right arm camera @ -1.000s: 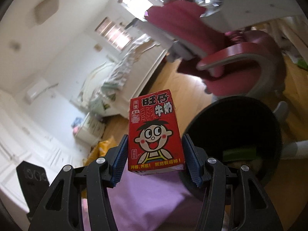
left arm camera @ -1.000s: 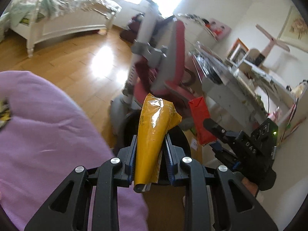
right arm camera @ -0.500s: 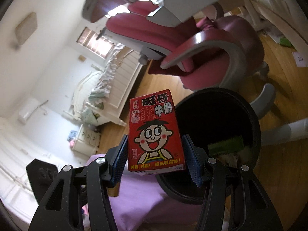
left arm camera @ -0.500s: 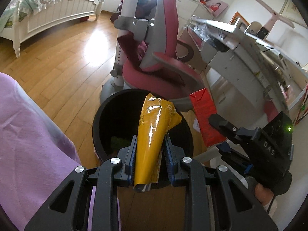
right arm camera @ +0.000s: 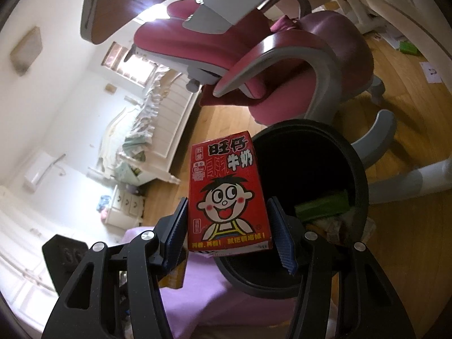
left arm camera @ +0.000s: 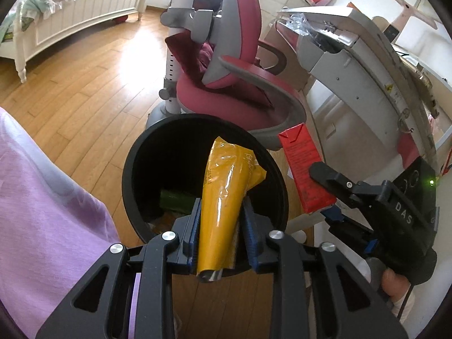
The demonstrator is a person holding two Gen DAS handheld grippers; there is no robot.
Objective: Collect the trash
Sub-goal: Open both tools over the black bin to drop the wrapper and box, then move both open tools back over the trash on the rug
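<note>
My left gripper (left arm camera: 221, 231) is shut on a yellow snack wrapper (left arm camera: 226, 195) and holds it over the near rim of a round black trash bin (left arm camera: 135, 152). My right gripper (right arm camera: 230, 233) is shut on a red milk carton (right arm camera: 227, 195) with a cartoon face, held beside the bin's (right arm camera: 358, 169) left rim. The right gripper (left arm camera: 322, 189) and its carton (left arm camera: 303, 169) also show in the left wrist view, at the bin's right side. A green packet (right arm camera: 322, 206) and other trash lie inside the bin.
A pink and grey desk chair (left arm camera: 240, 84) stands right behind the bin. A grey desk (left arm camera: 353, 56) is at the right. A purple cloth surface (left arm camera: 42, 212) lies at the bin's near left. A white bed (left arm camera: 70, 8) stands across the wooden floor (left arm camera: 84, 84).
Both grippers have swung toward and down over the black bin, which now fills the middle of both views. Both still hold their items.
</note>
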